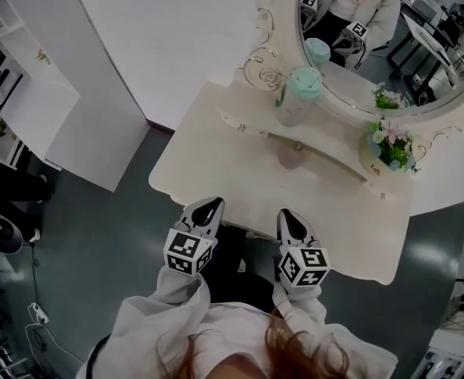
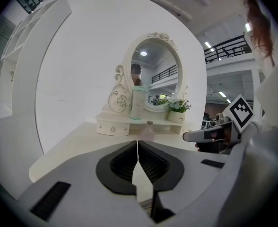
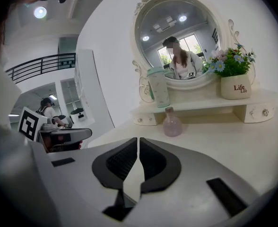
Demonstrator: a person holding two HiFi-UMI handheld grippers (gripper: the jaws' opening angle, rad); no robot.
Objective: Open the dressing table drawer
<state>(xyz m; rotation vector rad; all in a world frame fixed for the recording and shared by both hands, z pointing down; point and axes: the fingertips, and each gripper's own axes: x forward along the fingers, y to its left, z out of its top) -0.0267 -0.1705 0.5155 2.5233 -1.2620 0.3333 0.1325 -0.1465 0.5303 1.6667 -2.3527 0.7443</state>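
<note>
Cream dressing-table surface [image 1: 216, 164] carries a teal tumbler [image 1: 301, 93] and pink bottle [image 1: 290, 156] below the mirror [image 1: 374, 46]. A small knobbed drawer [image 1: 240, 125] sits at the shelf's left end. The left hand-held gripper [image 1: 212, 204] and right hand-held gripper [image 1: 287, 214] hover at the front edge, closed and empty.

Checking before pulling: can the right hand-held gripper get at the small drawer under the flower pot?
Probably yes: only bare tabletop lies between the right hand-held gripper and the drawer; the pink bottle stands aside, leftward.
</note>
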